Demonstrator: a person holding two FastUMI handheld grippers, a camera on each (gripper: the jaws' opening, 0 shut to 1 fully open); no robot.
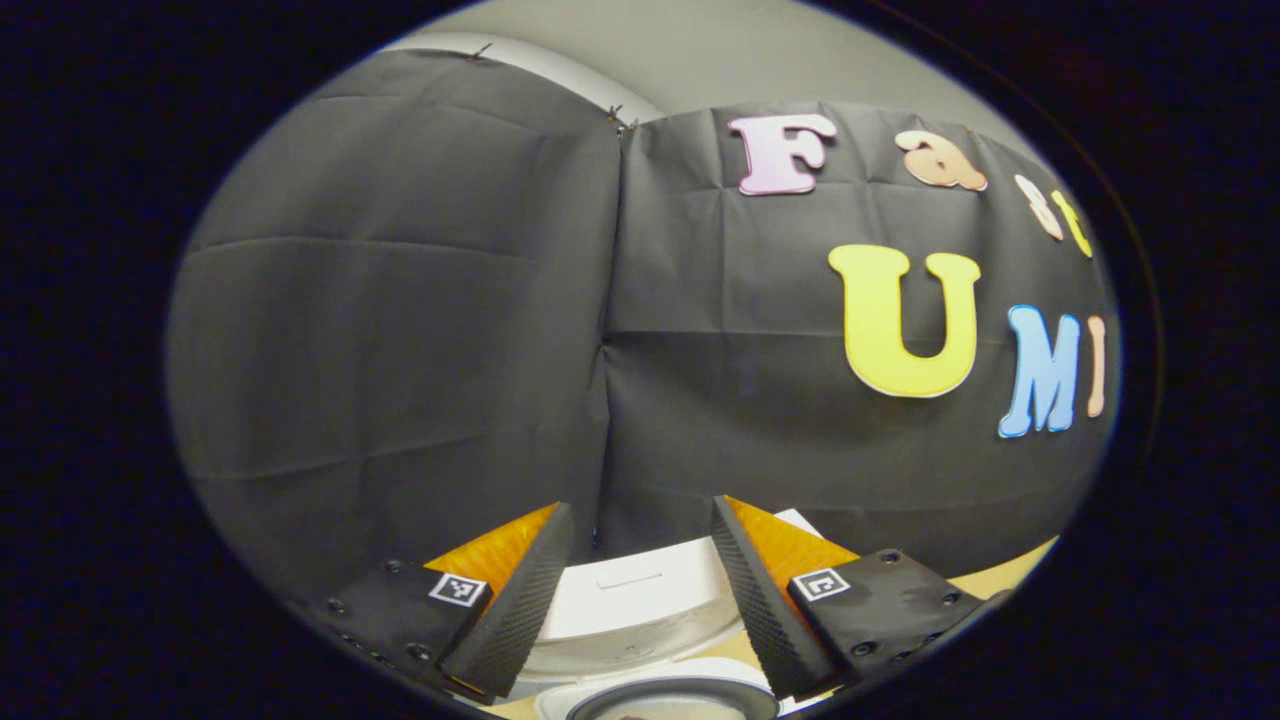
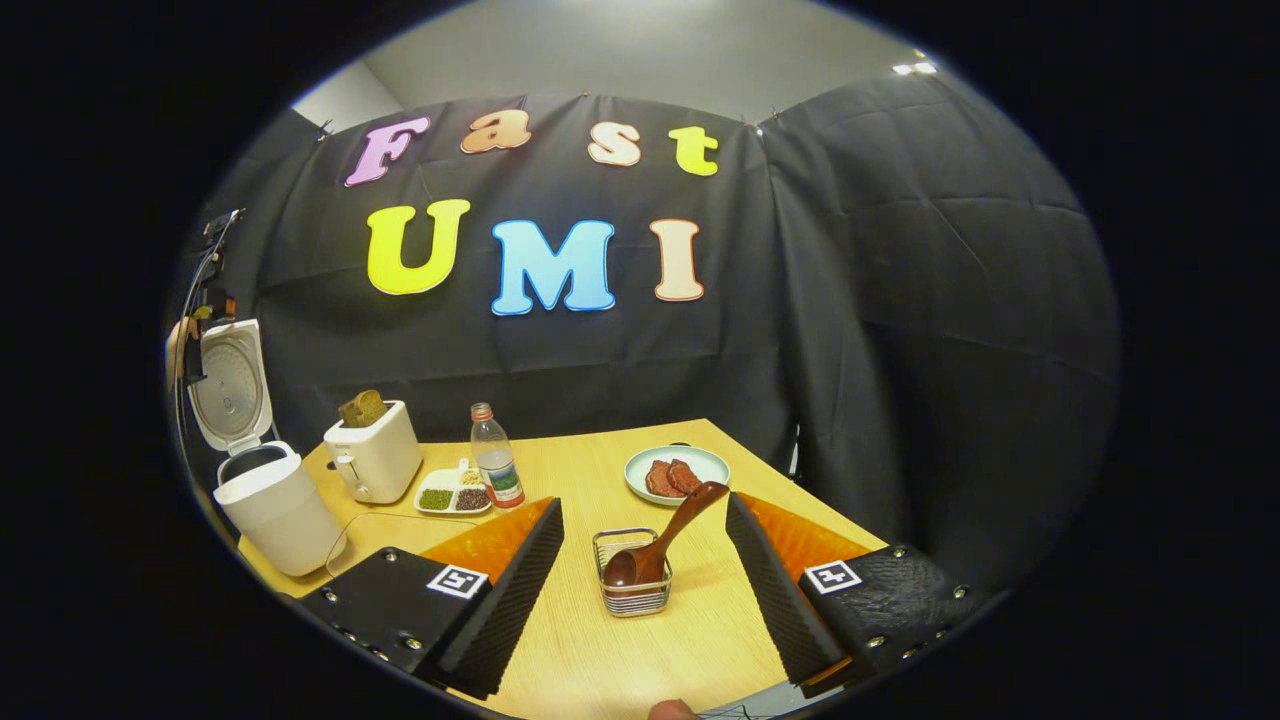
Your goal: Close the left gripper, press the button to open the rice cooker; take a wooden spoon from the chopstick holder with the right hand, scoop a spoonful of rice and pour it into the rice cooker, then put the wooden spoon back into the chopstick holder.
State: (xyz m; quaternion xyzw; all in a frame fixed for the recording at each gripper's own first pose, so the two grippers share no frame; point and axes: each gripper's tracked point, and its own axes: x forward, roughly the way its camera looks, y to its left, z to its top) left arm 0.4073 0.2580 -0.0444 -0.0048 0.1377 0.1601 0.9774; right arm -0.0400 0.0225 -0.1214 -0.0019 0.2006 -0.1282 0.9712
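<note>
My right gripper (image 2: pixel 645 590) has its two fingers spread wide with nothing between them, aimed at the chopstick holder (image 2: pixel 632 585), a small wire basket on the wooden table (image 2: pixel 600 660). I take that holder as my landmark. One wooden spoon (image 2: pixel 662 548) sits in it, bowl down and handle leaning up and away to the right, which I judge leaves the handle free for a side pinch. The spoon looks to be back in place, so the scooping may already be done, or not yet begun; I cannot tell which.

My left gripper (image 1: pixel 640 590) is also open, fingers apart and holding nothing. It hovers above the rice cooker (image 1: pixel 640 610), whose white body and dark pot rim show between and below the fingers.

Outward from the holder: beyond it, slightly right, lies one plate (image 2: pixel 677 470) with reddish slices. Beyond and to its left stand one bottle (image 2: pixel 495 468), one divided dish (image 2: pixel 452 495) of grains and beans, and one toaster (image 2: pixel 372 452) with a slice of bread poking up. Far left of the holder stands the rice cooker, its lid (image 2: pixel 232 385) raised upright, so the button has presumably done its work and the pot is open for pouring.
</note>
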